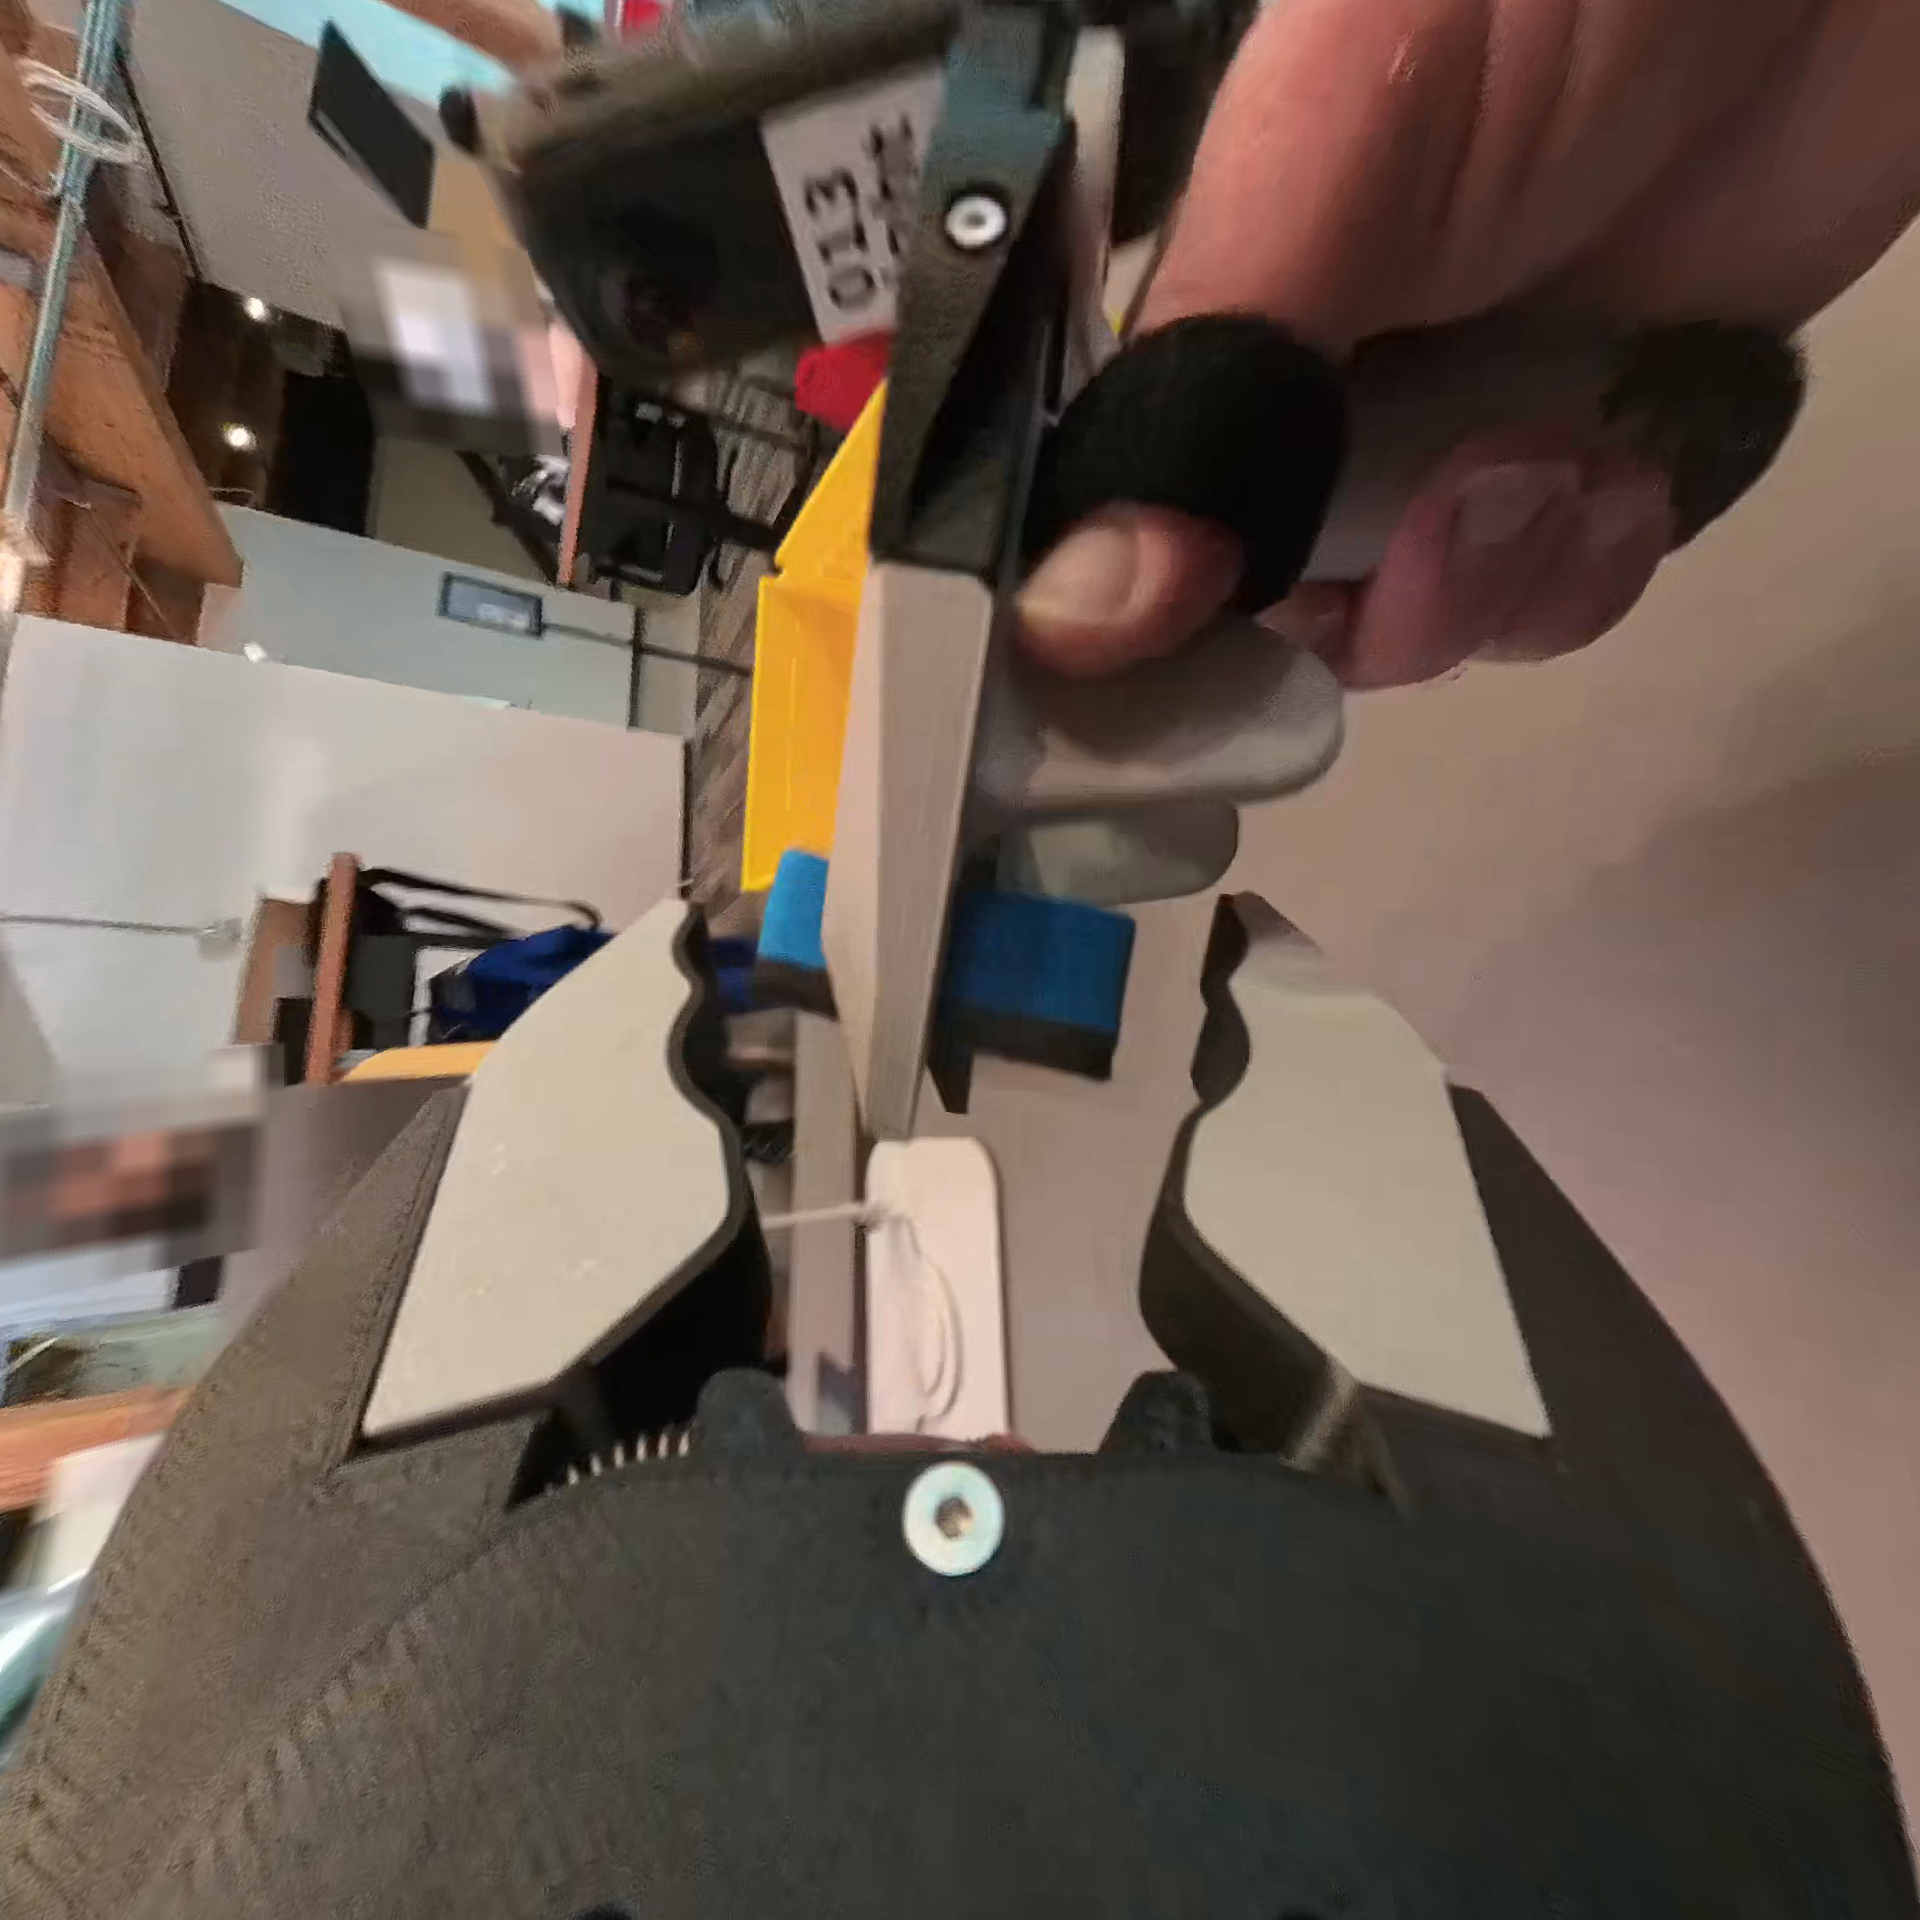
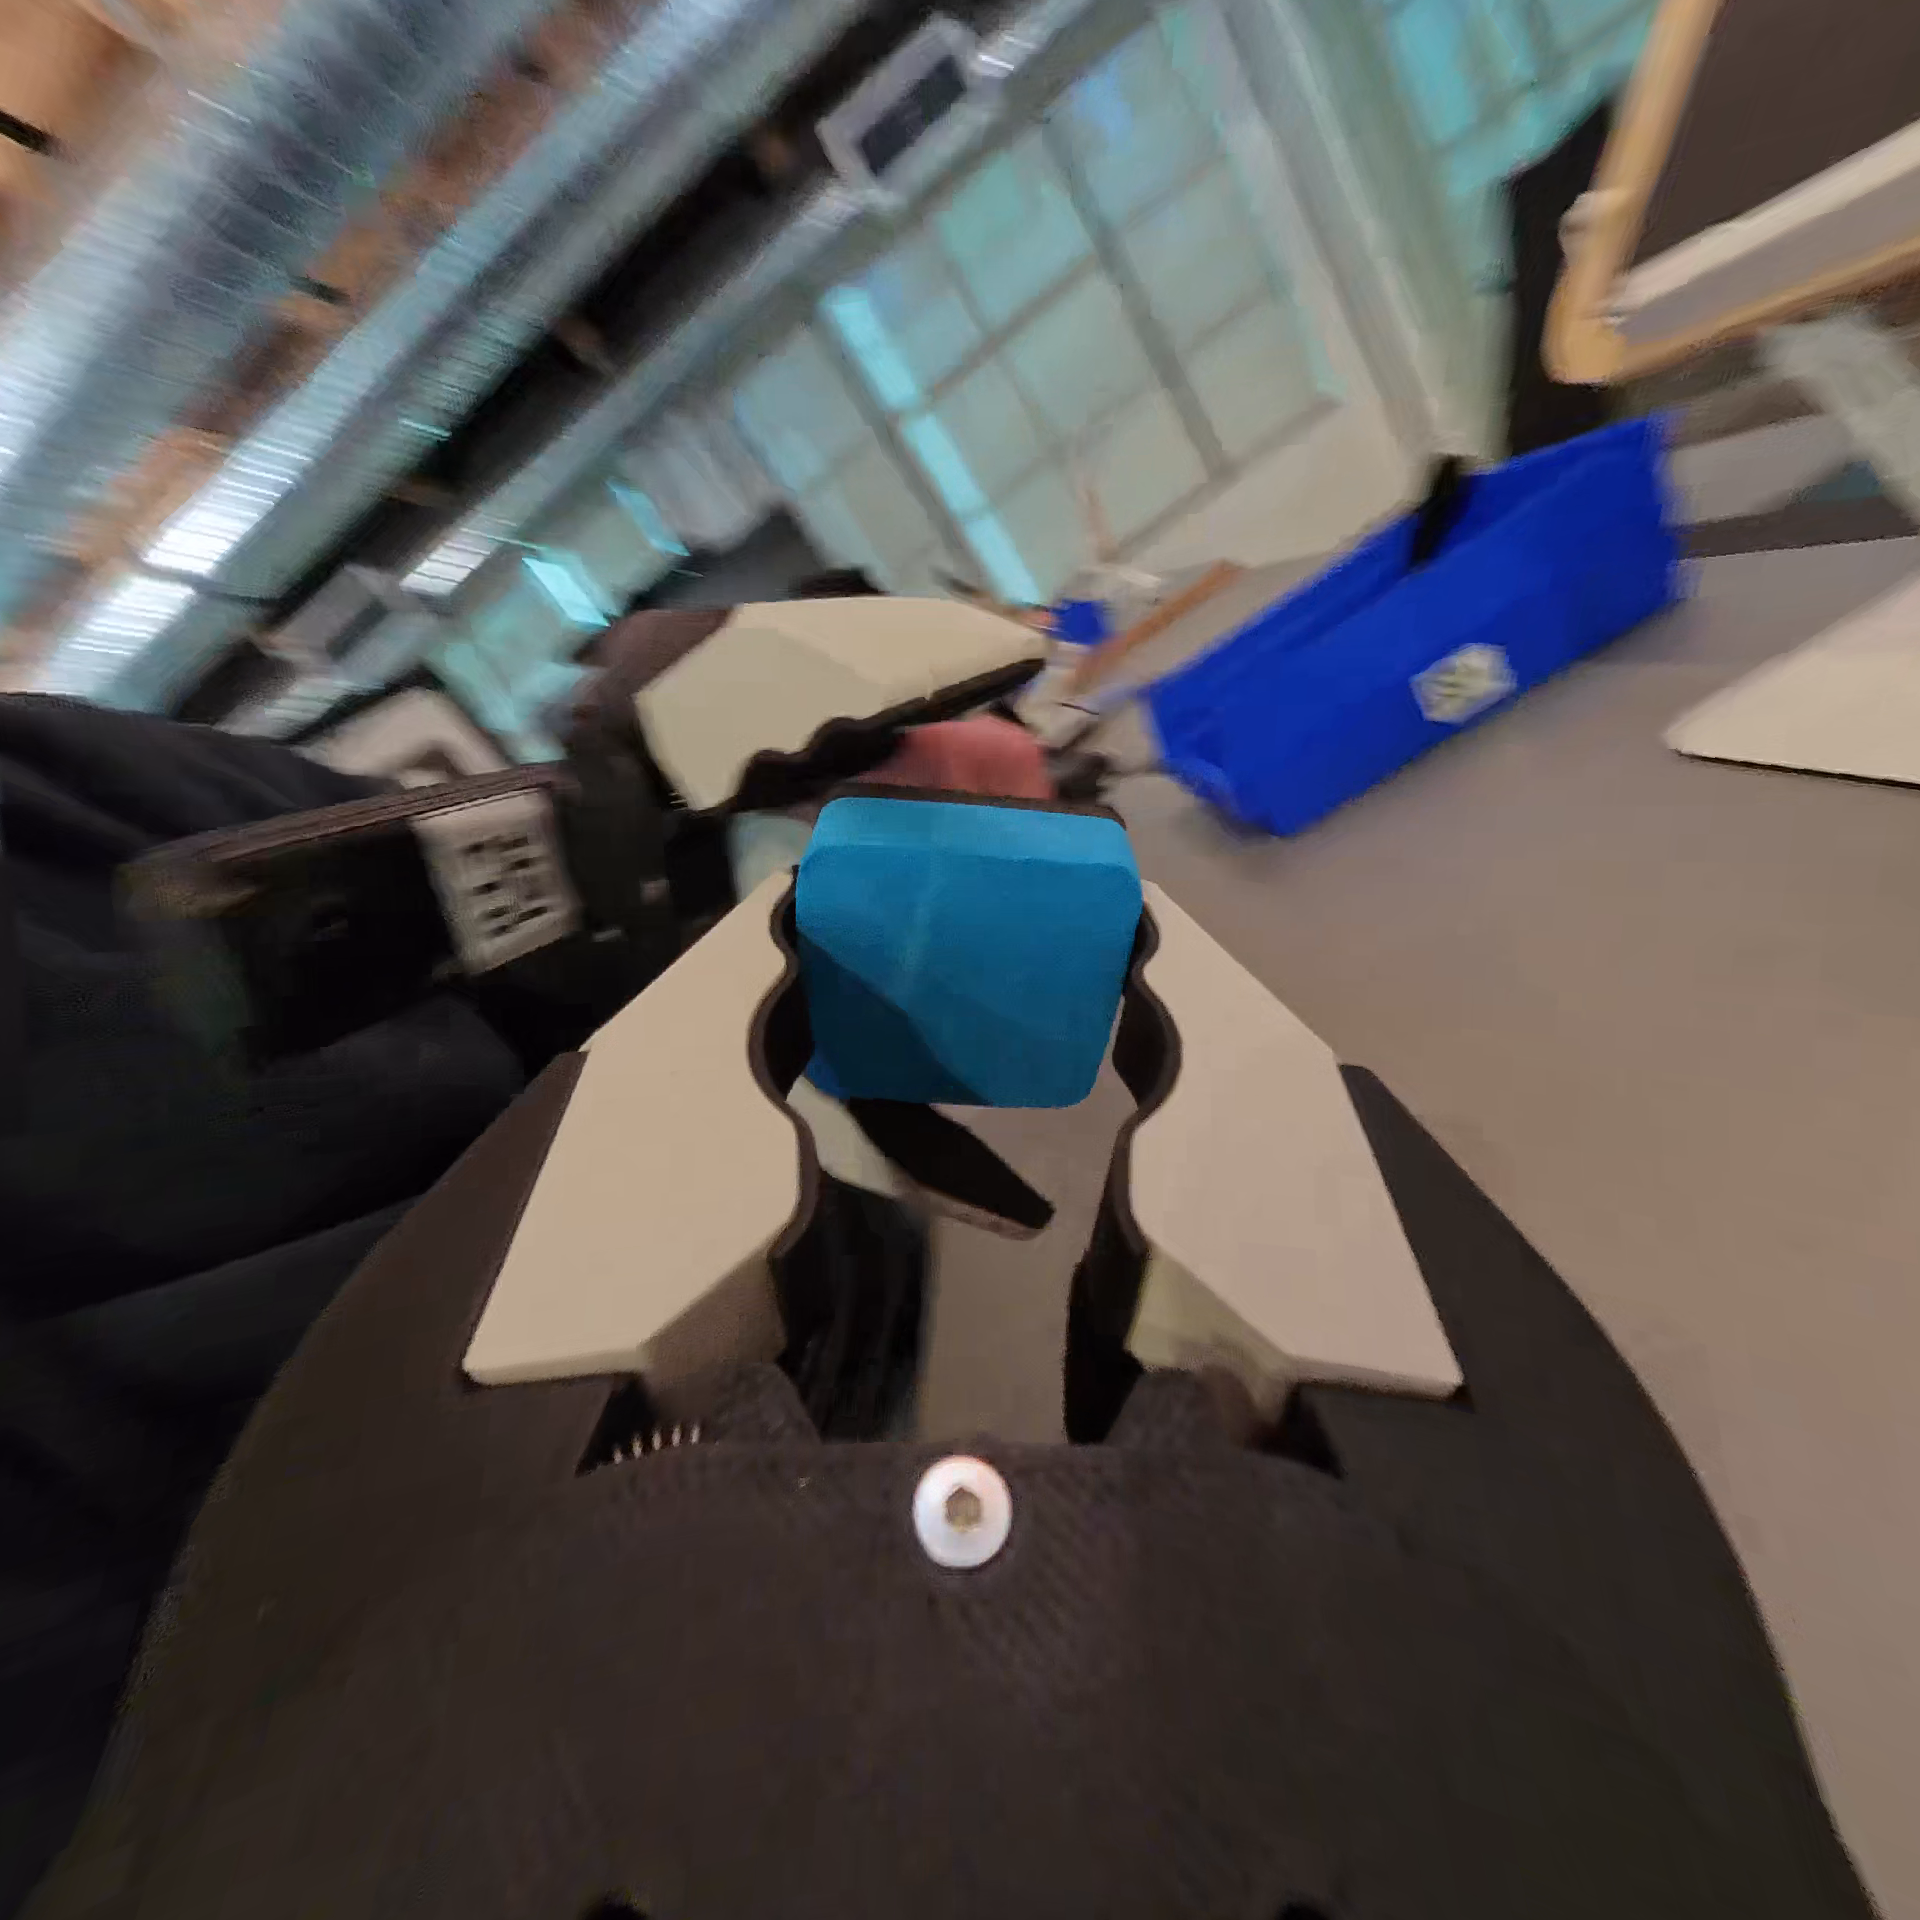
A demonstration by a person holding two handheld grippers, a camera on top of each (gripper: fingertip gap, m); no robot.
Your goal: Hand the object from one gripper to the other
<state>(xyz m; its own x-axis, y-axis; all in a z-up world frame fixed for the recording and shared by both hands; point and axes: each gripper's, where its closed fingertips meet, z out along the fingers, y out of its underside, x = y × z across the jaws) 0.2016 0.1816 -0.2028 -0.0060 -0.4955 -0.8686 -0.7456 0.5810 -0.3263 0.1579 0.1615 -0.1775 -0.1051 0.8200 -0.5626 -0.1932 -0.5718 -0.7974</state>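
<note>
The right gripper (image 2: 961, 987) is clamped on the blue block (image 2: 951, 961), which sits between its fingertips, held up off the grey table (image 2: 1558, 1039). In the left wrist view the left gripper (image 1: 961, 997) stands wide, its fingers well apart on either side of the block (image 1: 1039, 982) without touching it. There the right gripper comes in edge-on from above, one pale finger (image 1: 909, 831) crossing the block's front, with a hand (image 1: 1455, 364) on its handle. A blue bag (image 2: 1455, 644) lies farther back on the table, and a yellow bin (image 1: 810, 707) shows behind the grippers.
</note>
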